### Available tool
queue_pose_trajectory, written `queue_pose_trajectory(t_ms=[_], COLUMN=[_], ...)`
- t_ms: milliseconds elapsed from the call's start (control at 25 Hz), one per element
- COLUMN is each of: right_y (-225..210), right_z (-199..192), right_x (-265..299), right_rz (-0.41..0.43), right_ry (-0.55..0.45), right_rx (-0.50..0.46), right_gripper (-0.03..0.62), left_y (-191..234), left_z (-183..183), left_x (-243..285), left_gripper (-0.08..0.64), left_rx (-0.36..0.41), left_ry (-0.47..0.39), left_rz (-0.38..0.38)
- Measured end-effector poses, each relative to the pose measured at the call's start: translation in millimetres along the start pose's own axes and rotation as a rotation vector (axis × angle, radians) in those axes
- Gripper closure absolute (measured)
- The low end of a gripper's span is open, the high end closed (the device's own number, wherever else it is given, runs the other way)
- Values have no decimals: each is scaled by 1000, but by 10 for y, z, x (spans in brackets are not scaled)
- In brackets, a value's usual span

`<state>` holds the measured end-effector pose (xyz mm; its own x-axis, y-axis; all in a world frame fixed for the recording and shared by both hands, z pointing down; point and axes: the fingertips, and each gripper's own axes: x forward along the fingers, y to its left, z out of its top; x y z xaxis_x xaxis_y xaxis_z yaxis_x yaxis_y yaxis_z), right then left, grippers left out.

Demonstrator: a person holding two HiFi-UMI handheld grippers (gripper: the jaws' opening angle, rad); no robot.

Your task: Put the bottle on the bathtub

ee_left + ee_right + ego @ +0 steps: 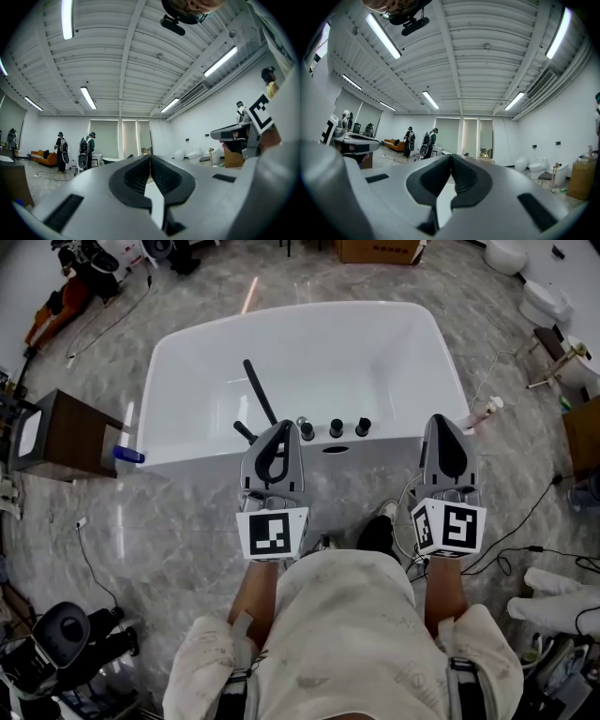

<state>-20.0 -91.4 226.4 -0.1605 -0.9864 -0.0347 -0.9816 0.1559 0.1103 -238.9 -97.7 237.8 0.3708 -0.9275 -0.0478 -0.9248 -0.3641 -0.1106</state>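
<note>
A white bathtub lies in front of me, with black tap knobs and a black hand shower on its near rim. A small blue bottle-like thing lies at the edge of a brown cabinet, left of the tub. A pale pink bottle stands on the floor by the tub's right end. My left gripper hangs over the near rim, shut and holding nothing. My right gripper is level beside it at the tub's right corner, also shut and holding nothing.
Grey marble floor surrounds the tub. Cables trail at the left and right. Toilets and a cardboard box stand at the back, and dark equipment sits at the lower left. People stand far across the room.
</note>
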Motion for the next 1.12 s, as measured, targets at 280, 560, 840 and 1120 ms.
queue_pose_trajectory(t_ms=[280, 560, 840, 1120], right_y=[1, -14, -95, -103], right_z=[-54, -76, -65, -124], right_x=[-15, -69, -107, -155], right_rz=[2, -5, -6, -6], right_ry=[24, 27, 27, 36], right_rx=[-11, -16, 0, -2], right_gripper=[604, 604, 604, 604], left_y=[-99, -144, -191, -224], left_z=[-22, -58, -67, -84], left_x=[10, -5, 15, 6], left_gripper=[554, 554, 554, 554], left_rx=[-8, -6, -26, -33], left_ry=[18, 27, 36, 32], left_rz=[-41, -45, -32, -36])
